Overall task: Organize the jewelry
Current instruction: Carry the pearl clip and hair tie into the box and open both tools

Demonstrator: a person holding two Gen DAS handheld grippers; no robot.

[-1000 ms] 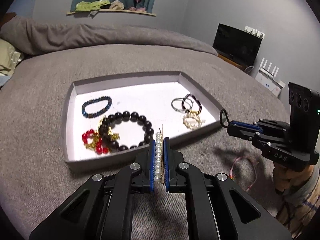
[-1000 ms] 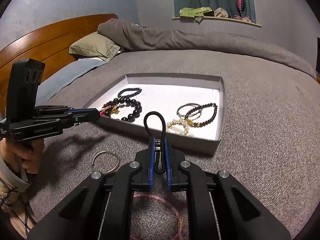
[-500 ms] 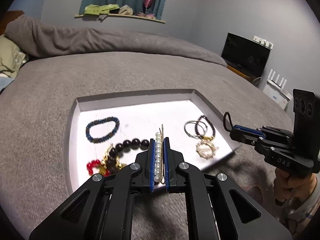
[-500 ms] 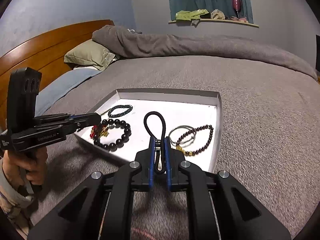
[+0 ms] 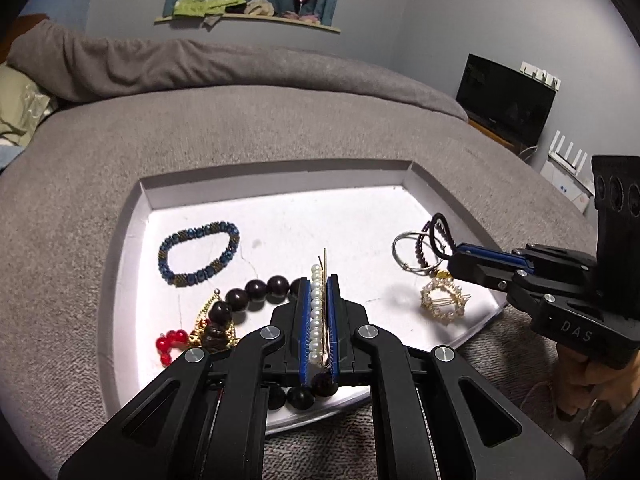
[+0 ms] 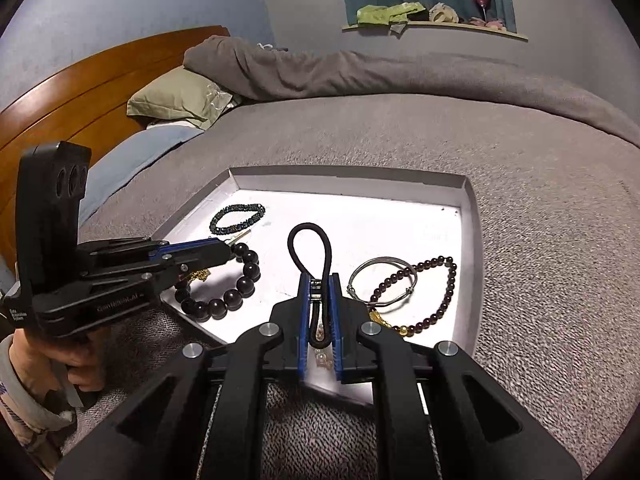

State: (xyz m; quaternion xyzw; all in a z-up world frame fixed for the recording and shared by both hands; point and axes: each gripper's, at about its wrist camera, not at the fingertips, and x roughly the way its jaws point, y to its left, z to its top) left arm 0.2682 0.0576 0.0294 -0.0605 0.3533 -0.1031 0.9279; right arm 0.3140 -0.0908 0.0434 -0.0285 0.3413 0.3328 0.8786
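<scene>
Left claw (image 5: pixel 319 280) grips pearl clip (image 5: pixel 317 312) | right claw (image 6: pixel 319 280) grips hair tie (image 6: pixel 310 252)

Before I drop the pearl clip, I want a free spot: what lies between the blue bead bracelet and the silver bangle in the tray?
Bare white tray floor lies between the blue bead bracelet and silver bangle, seen in the left wrist view.

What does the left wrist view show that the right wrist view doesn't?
Only the left wrist view shows the pearl clip pinched in the left gripper, the red beads, the pearl ring and the TV.

Only the right wrist view shows the headboard and pillow.

Both show the tray, blue bracelet, black bead bracelet, silver bangle and the hair tie in the right gripper.
</scene>
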